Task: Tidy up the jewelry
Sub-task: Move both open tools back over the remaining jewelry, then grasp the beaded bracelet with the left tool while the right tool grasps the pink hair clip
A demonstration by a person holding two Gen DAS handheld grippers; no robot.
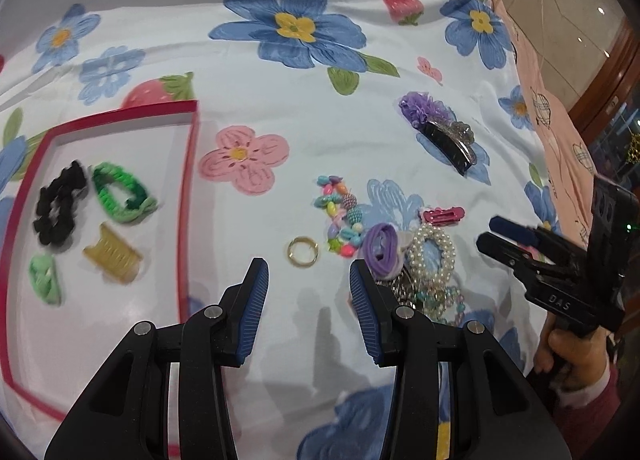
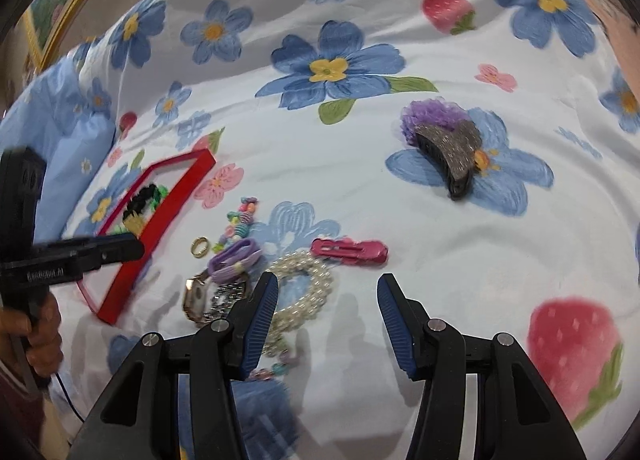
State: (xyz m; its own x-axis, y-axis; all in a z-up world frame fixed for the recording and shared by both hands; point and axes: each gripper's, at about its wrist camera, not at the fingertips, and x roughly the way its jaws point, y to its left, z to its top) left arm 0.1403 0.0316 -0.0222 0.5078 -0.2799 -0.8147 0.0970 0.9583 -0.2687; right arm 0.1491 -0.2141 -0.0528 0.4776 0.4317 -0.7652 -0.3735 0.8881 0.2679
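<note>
Four pieces already lie in the red tray (image 1: 188, 163): two scrunchies, two small clips. The left gripper (image 1: 308, 284) hovers part-open and empty, near the gold ring (image 1: 303, 252); picking it up calls for lowering and closing. Further right lie two bead strands, one purple tie, one pink clip, one watch. The right gripper (image 2: 328, 296) hangs part-open, empty, beside the pearl bracelet (image 2: 304, 280).

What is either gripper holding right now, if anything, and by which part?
Nothing. The left gripper and right gripper are both open and empty above the floral sheet.
</note>
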